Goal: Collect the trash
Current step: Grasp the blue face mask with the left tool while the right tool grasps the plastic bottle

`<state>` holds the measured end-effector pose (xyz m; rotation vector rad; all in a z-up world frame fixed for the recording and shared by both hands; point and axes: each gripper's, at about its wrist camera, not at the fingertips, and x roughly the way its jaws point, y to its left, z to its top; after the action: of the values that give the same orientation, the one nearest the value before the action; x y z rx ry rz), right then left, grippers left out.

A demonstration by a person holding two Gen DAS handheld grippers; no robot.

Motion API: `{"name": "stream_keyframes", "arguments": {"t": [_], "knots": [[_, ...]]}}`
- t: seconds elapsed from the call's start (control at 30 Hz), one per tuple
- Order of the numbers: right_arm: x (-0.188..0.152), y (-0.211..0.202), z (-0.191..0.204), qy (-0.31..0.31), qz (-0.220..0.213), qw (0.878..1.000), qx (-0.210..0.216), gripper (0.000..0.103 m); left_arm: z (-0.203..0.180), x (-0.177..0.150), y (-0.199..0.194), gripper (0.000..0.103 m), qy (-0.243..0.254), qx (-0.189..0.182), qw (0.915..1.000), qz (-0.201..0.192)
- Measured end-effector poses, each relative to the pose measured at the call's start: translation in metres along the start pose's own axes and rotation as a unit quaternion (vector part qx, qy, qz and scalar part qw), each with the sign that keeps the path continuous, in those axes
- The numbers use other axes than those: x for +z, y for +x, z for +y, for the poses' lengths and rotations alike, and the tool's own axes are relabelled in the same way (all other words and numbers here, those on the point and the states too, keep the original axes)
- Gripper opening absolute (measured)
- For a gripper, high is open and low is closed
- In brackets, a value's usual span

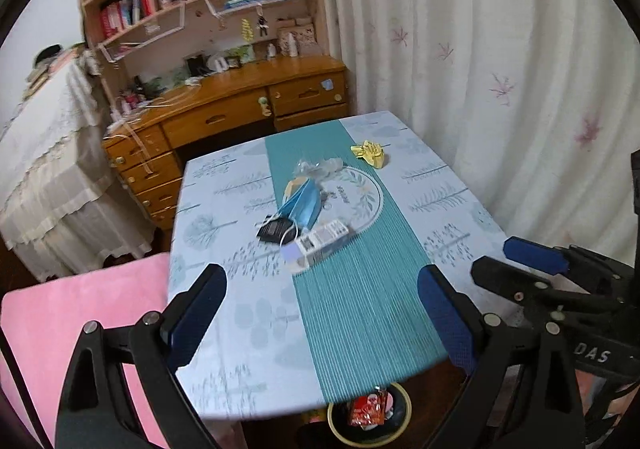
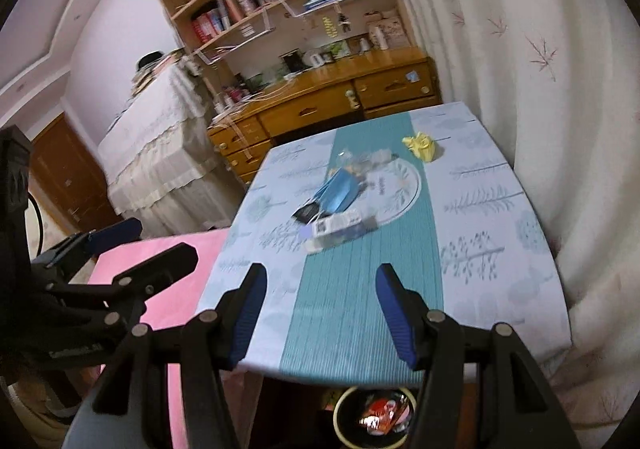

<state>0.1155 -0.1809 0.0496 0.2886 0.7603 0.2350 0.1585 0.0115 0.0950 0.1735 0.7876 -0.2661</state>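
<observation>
Fingers of both grippers gape wide and empty above the near edge of the desk (image 1: 224,185).

Left gripper (image 1: 322,287) and right gripper (image 2: 320,289) each hold nothing between their blue pads. Most of the trash lies on the desk, well ahead of them: a small carton (image 1: 318,243), touching it a blue face mask (image 1: 300,203) and a black packet (image 1: 274,228), a clear crumpled wrapper (image 1: 320,168) beyond, and a yellow crumpled wrapper (image 1: 370,154) apart at the far side. Under the near edge stands a bin (image 2: 340,407) with a red wrapper (image 2: 380,413) already in it, so I judge the job only just begun. The bin's contents are half hidden by the desk and blurred; print on the carton is unreadable.
</observation>
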Motion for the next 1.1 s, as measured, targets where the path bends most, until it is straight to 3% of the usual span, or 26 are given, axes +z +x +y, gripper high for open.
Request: {"name": "stream_keyframes", "arguments": {"t": [0.3, 0.53, 0.7, 0.87, 0.97, 1.03, 1.1], "knots": [[0.047, 0.112, -0.024, 0.095, 0.021, 0.992, -0.08, 0.057, 0.077, 0.072, 0.169, 0.095, 0.034, -0.068, 0.9943, 0.075], [0.058, 0.19, -0.048, 0.154, 0.043, 0.98, -0.116, 0.057, 0.087, 0.083, 0.296, 0.081, 0.05, -0.111, 0.9806, 0.154], [0.058, 0.224, -0.055, 0.169, 0.06, 0.976, -0.123, 0.057, 0.083, 0.073, 0.348, 0.074, 0.059, -0.12, 0.9719, 0.193], [0.055, 0.243, -0.058, 0.177, 0.073, 0.974, -0.126, 0.057, 0.07, 0.068, 0.371, 0.069, 0.072, -0.134, 0.9652, 0.213], [0.053, 0.25, -0.06, 0.179, 0.081, 0.973, -0.125, 0.057, 0.064, 0.065, 0.381, 0.047, 0.08, -0.14, 0.9607, 0.226], [0.052, 0.254, -0.06, 0.178, 0.084, 0.973, -0.124, 0.057, 0.061, 0.062, 0.387, 0.022, 0.081, -0.145, 0.9581, 0.234], [0.054, 0.258, -0.06, 0.177, 0.086, 0.973, -0.122, 0.057, 0.06, 0.063, 0.385, 0.01, 0.08, -0.154, 0.9588, 0.225]]}}
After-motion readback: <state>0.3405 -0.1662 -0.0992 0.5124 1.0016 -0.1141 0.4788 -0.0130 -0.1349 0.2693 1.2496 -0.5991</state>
